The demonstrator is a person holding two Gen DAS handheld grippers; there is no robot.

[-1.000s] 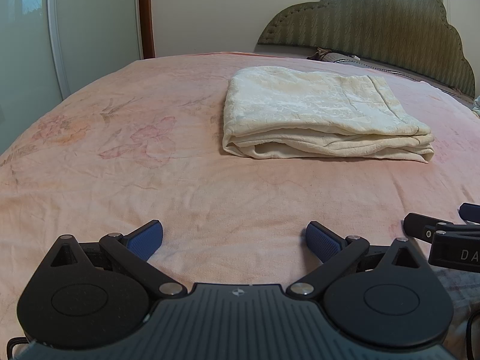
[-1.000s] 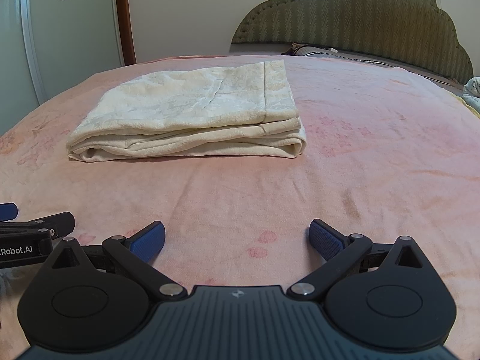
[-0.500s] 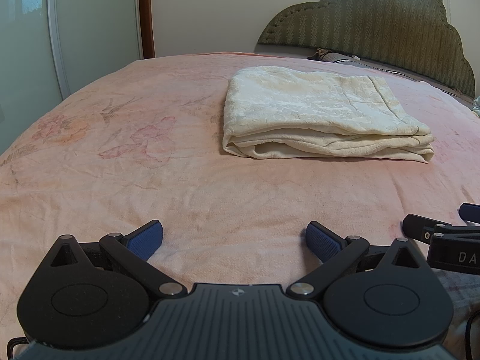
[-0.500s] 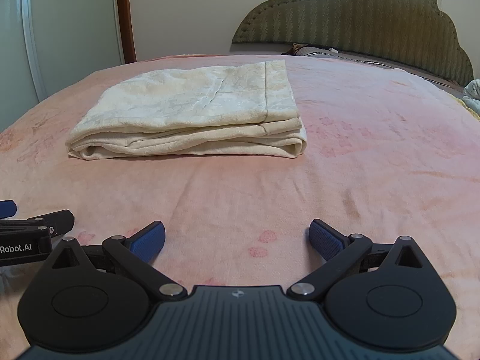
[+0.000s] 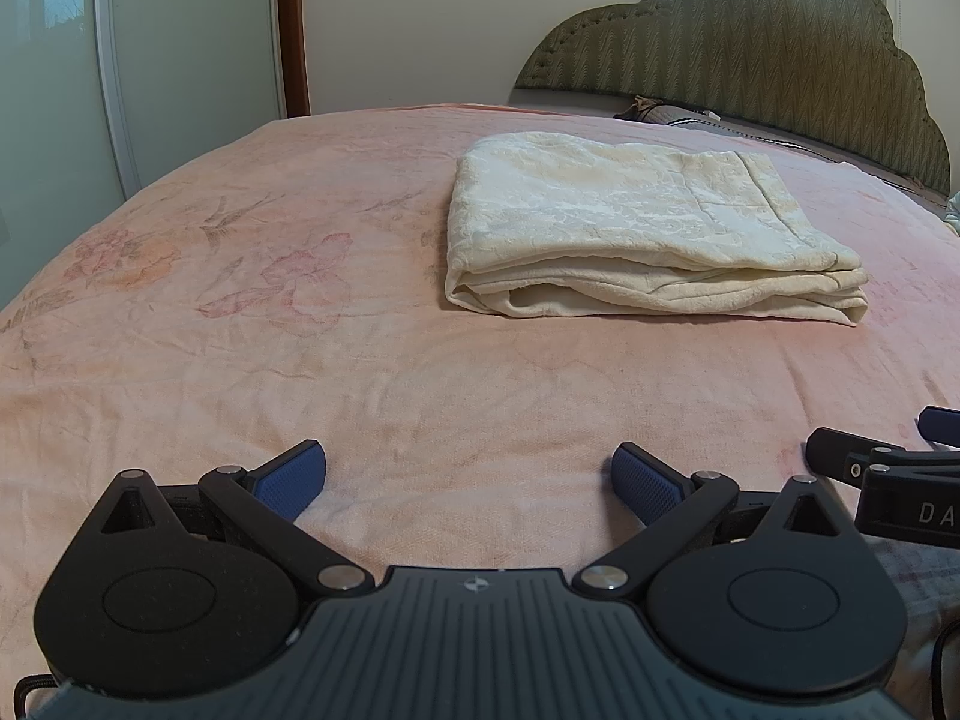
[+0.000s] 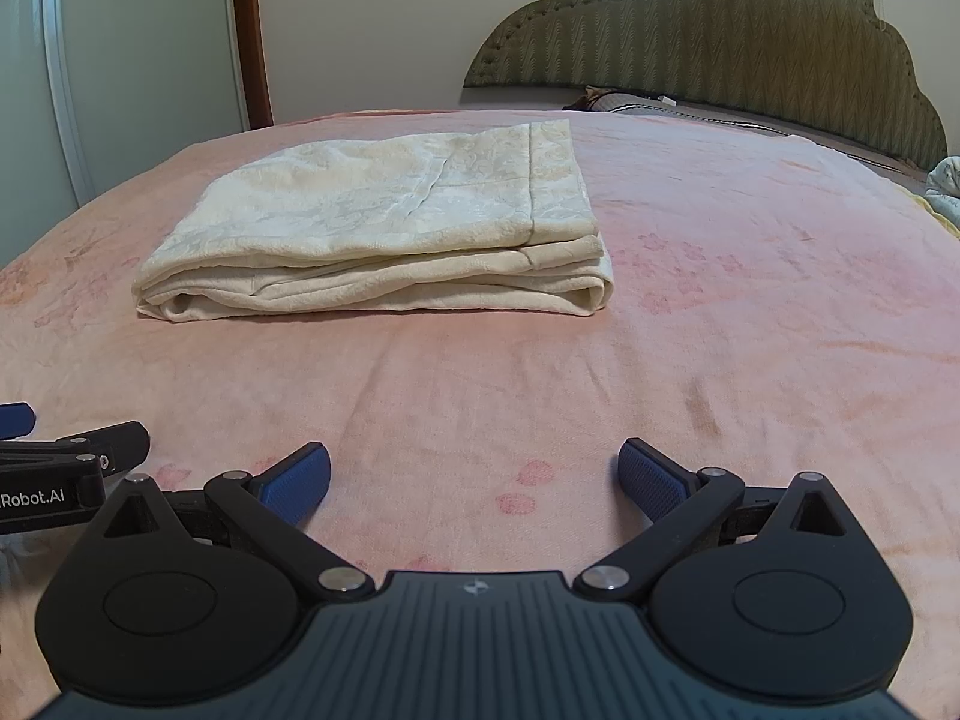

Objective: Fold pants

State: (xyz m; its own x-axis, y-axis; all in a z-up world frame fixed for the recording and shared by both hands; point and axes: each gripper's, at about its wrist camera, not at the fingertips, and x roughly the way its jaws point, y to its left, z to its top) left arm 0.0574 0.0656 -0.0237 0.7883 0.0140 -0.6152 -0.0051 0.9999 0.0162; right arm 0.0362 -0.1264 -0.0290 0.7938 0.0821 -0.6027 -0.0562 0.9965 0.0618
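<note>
Cream pants (image 5: 636, 228) lie folded into a flat rectangular stack on the pink bed, ahead and to the right in the left wrist view. The right wrist view has the same folded pants (image 6: 384, 228) ahead and to the left. My left gripper (image 5: 471, 480) is open, low over the sheet, well short of the stack, with nothing between its blue pads. My right gripper (image 6: 474, 483) is open too, equally far back and empty. Each gripper shows at the edge of the other's view: the right gripper (image 5: 882, 471) and the left gripper (image 6: 66, 462).
The pink flowered bedsheet (image 5: 240, 312) covers the whole bed. A green padded headboard (image 6: 720, 54) stands at the far end with pillows below it. A pale wardrobe door (image 5: 150, 60) and a brown door frame stand at the left. Bare sheet surrounds the stack.
Both grippers have hardly moved, perhaps a slight drift back. The folded pants lie as before.
</note>
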